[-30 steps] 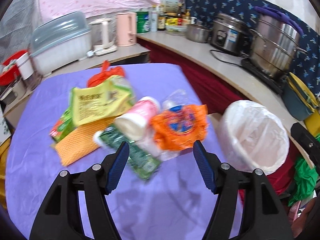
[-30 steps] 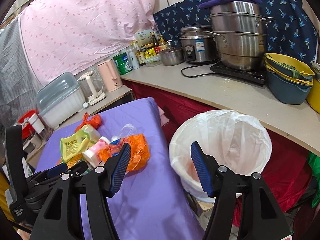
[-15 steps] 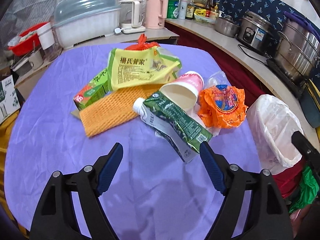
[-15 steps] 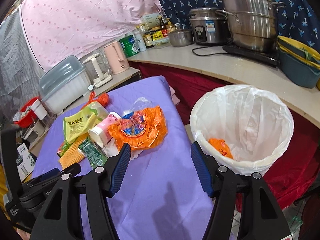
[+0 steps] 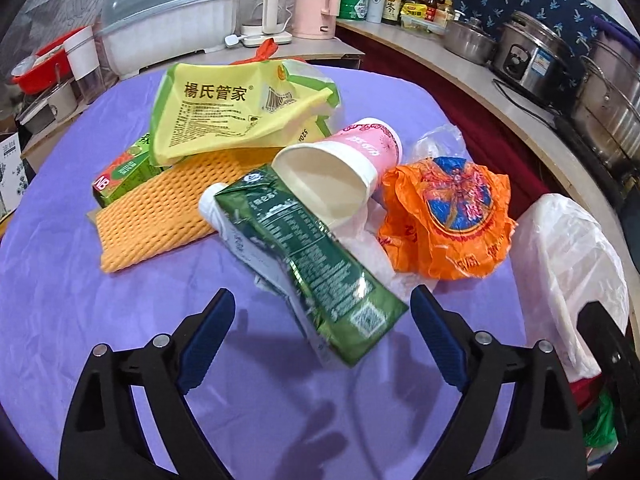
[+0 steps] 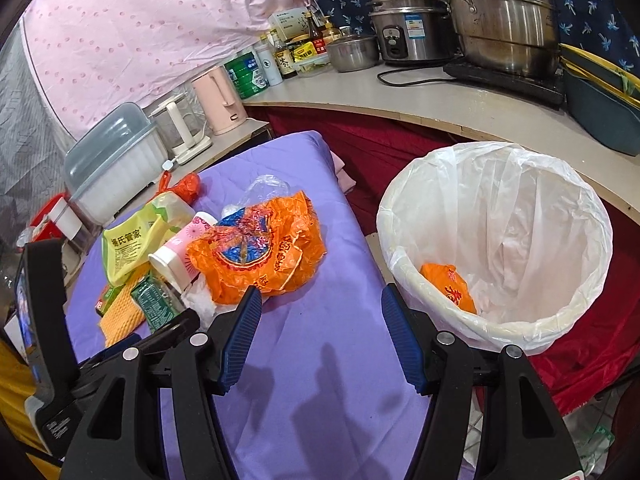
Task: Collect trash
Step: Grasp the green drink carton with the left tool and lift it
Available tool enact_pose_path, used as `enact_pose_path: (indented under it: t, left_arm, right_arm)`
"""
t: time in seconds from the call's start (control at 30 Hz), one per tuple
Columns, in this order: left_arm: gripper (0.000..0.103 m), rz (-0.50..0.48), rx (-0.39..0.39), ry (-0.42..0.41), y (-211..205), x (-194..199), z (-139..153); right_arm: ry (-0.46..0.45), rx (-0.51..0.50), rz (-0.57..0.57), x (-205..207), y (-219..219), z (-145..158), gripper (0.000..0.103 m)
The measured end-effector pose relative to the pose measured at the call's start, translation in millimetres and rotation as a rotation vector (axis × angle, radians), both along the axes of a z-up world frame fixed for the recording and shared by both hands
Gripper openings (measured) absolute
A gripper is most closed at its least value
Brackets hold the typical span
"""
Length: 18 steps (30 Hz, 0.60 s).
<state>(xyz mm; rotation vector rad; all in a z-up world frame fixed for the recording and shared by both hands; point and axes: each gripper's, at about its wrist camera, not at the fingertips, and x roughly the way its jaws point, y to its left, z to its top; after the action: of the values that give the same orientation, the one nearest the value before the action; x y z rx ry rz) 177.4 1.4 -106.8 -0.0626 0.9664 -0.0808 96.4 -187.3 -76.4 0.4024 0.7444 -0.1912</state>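
- One heap of trash lies on the purple-covered worktop (image 5: 80,280): a green carton (image 5: 308,256) flattened at its near end, a pink paper cup (image 5: 340,176) on its side with its mouth toward the left camera, a crumpled orange wrapper (image 5: 448,216), a yellow packet (image 5: 232,112), an orange mesh sheet (image 5: 156,220) and a small green box (image 5: 124,172).
- The green box is mostly covered by the yellow packet and mesh sheet; only one end shows.
- A knotted red bag (image 5: 264,50) peeks out behind the yellow packet, and most of it is hidden.
- A clear plastic piece (image 5: 440,140) behind the orange wrapper is hard to make out.
- The left tool (image 5: 320,320) hovers just before the carton's near end, its blue pads spread wide and holding nothing.
- The right tool (image 6: 320,328) is over the worktop's edge between the heap and the bin, pads also wide apart and empty.
- The white-lined bin (image 6: 496,328) stands beside the worktop's right edge; inside it lies one orange wrapper piece (image 6: 450,290) near the bottom.
- In the left view the bin is cut off by the right tool's body.
- Behind, a steel steamer pot (image 6: 500,24), a rice cooker (image 6: 408,32) and a pink kettle (image 6: 218,100) stand on the back counter.
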Motion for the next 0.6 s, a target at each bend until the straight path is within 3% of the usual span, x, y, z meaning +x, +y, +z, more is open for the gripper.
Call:
enact_pose_path:
  t: [0.2, 0.47, 0.6]
  left_arm:
    - [0.083, 0.025, 0.037, 0.008, -6, 15, -9]
    - [0.050, -0.001, 0.017, 0.041, 11, 11, -12]
    - [0.040, -0.001, -0.018, 0.058, 30, 4, -10]
  right_arm:
    - [0.008, 0.014, -0.006, 8, -4, -6, 0.061]
    - [0.025, 0.028, 0.016, 14, 7, -15, 0.061]
    - [0.028, 0.027, 0.034, 15, 17, -17, 0.061]
